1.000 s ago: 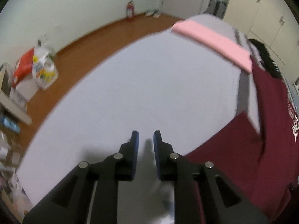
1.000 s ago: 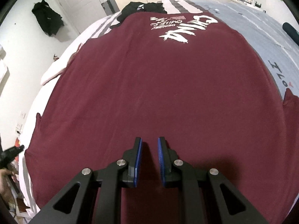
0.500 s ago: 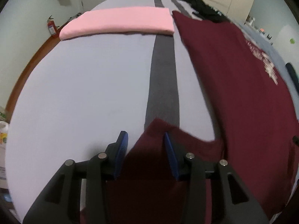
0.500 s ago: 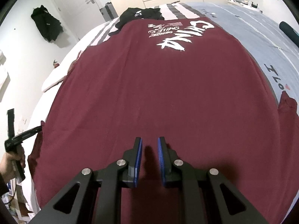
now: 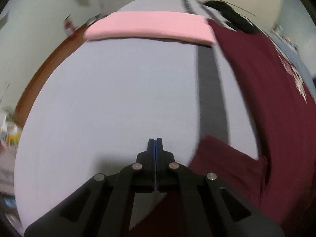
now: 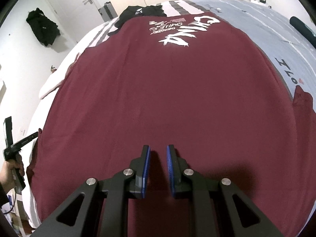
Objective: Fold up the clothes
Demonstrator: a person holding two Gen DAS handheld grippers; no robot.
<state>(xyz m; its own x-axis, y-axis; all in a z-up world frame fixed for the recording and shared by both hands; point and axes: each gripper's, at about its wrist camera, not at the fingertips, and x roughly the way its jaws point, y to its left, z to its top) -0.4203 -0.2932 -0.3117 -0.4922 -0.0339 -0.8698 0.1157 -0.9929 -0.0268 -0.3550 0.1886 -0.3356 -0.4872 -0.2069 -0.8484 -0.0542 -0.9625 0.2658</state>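
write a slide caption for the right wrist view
Right gripper, fingers apart, hovers over a maroon T-shirt spread flat on the bed, white print at its far end.

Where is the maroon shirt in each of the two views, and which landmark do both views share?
Left wrist: the maroon shirt runs down the right side, with a sleeve near the shut left gripper.
Right wrist: it fills the middle of the picture, under the open right gripper.
Shared landmark: the black garment on the bed beyond the shirt's far end.
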